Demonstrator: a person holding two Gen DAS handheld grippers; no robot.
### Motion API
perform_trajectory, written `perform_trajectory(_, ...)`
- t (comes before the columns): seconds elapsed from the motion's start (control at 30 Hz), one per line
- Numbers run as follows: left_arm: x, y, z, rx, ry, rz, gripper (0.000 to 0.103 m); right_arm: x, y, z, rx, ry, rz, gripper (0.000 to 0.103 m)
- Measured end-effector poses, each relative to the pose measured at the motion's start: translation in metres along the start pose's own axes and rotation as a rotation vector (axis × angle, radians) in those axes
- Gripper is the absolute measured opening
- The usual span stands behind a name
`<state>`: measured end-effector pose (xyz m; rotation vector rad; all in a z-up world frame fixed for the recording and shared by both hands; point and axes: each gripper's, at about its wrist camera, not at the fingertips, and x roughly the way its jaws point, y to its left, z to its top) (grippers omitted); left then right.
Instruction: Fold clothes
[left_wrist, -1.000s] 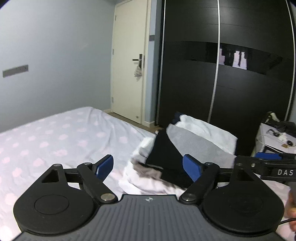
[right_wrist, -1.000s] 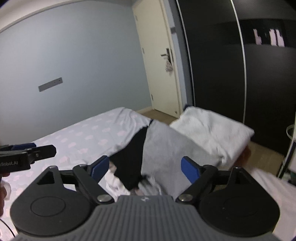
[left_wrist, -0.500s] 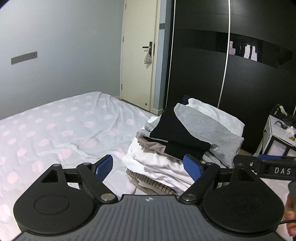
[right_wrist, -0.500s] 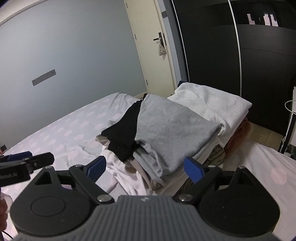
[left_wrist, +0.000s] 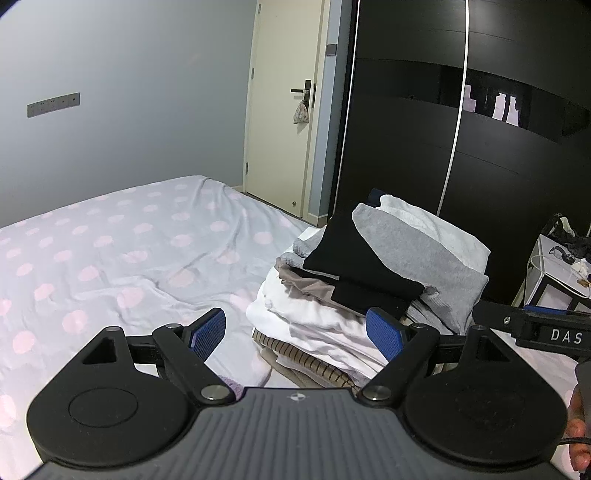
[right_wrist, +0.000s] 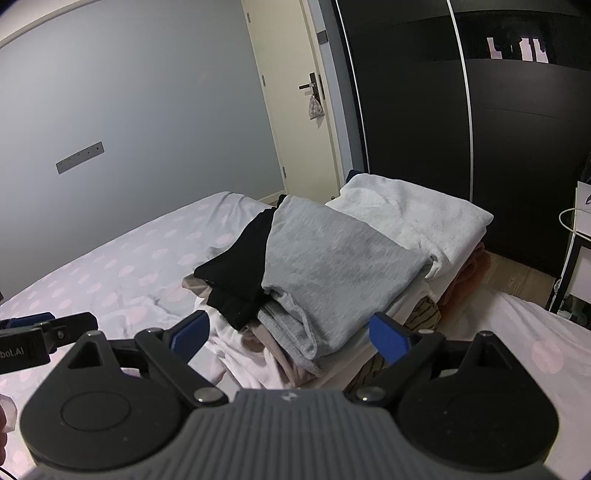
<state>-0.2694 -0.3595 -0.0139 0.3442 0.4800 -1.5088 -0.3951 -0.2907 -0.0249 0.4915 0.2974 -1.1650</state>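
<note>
A pile of clothes (right_wrist: 332, 280) sits on the bed (left_wrist: 110, 258) near its edge by the black wardrobe (left_wrist: 480, 147), a grey garment (right_wrist: 332, 266) and a black garment (right_wrist: 236, 273) on top, white pieces beneath. The left gripper (left_wrist: 295, 332) and the right gripper (right_wrist: 291, 332) both hover just before the pile, jaws spread wide, holding nothing. A cream door (left_wrist: 284, 129) stands behind.

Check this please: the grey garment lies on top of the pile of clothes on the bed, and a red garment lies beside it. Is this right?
Not quite. The garment beside the grey garment is black, not red, as the right wrist view shows. The rest holds: both lie on top of the pile of clothes on the bed.
</note>
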Motion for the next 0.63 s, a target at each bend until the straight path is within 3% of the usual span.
perform_trajectory(0.63, -0.0039, 0.0055, -0.0028, -0.017, -0.006, 0.015, 0.083, -0.0004, 0.0051, -0.0027, -0.012, 0.005, 0.018, 0.095)
